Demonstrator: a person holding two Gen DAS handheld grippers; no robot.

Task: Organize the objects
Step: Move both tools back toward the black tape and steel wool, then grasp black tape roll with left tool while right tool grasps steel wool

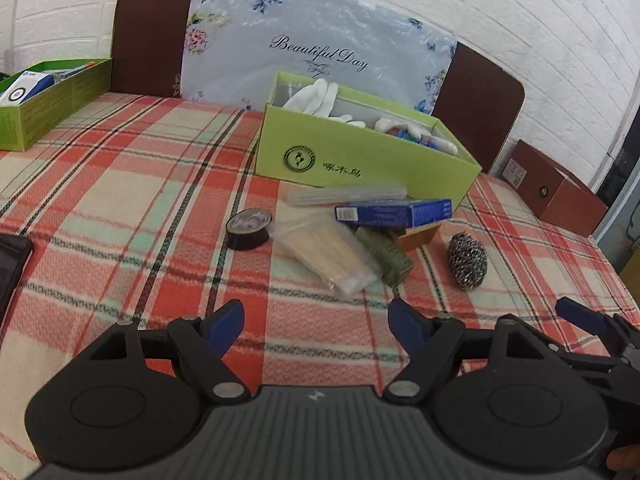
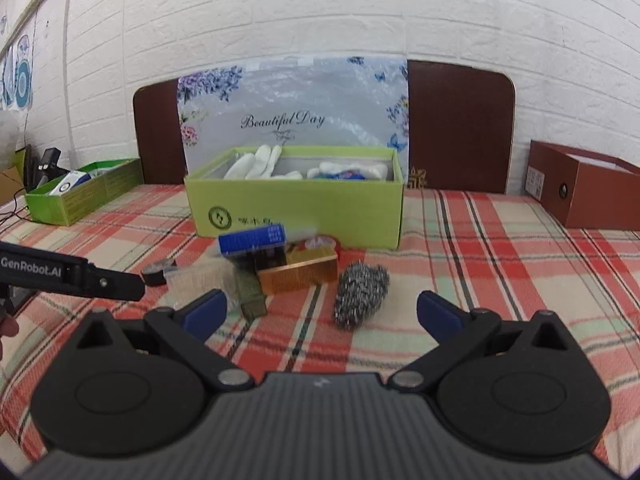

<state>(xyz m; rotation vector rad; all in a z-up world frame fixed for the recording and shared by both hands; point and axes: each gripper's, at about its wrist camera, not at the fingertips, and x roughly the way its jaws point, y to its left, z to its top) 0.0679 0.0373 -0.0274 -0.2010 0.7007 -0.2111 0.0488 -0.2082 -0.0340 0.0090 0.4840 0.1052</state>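
A pile lies on the plaid cloth in front of a green box (image 1: 368, 160) (image 2: 296, 216) that holds white gloves. The pile has a black tape roll (image 1: 249, 229), a clear bag of wooden sticks (image 1: 328, 256), a blue box (image 1: 394, 213) (image 2: 253, 239), a green packet (image 1: 386, 256), an orange box (image 2: 298, 272) and a steel wool scrubber (image 1: 467, 256) (image 2: 360, 294). My left gripper (image 1: 316, 326) is open and empty, short of the pile. My right gripper (image 2: 322, 314) is open and empty, just before the scrubber.
A second green box (image 1: 52, 104) (image 2: 84, 196) with a blue-white carton stands far left. A brown box (image 1: 560, 192) (image 2: 584, 192) stands at the right edge. A flowered plastic sheet (image 1: 316, 48) leans on the dark headboard. A black object (image 1: 12, 264) lies at left.
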